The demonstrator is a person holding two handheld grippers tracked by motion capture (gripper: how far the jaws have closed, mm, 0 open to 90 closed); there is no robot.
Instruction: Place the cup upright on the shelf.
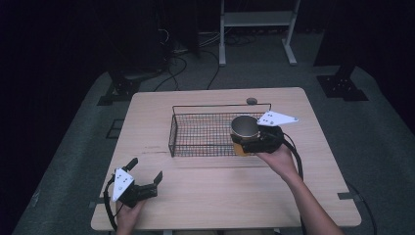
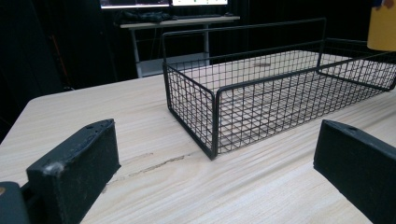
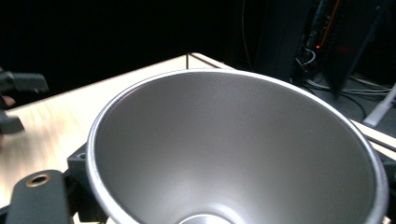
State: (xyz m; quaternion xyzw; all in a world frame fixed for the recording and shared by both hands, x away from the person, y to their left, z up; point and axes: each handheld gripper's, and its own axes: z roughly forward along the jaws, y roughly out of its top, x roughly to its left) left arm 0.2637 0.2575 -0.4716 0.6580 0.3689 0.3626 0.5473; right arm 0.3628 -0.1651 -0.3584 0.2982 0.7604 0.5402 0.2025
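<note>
Right claw [image 1: 243, 142] grips a yellow, steel-lined cup [image 1: 244, 128] above the wire basket's [image 1: 195, 134] 3 o'clock rim, risking a snag and tip; left claw [image 1: 145, 176] rests open on the bench [image 1: 205, 196].

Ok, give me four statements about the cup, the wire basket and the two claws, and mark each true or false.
1. The right claw grips the yellow cup with a metal inside. True.
2. The black wire basket holds several things. False: nothing lies on its mesh floor.
3. The left claw is open over the wooden table. True.
4. The cup lies tipped on its side. False: it is upright, mouth upward.
</note>
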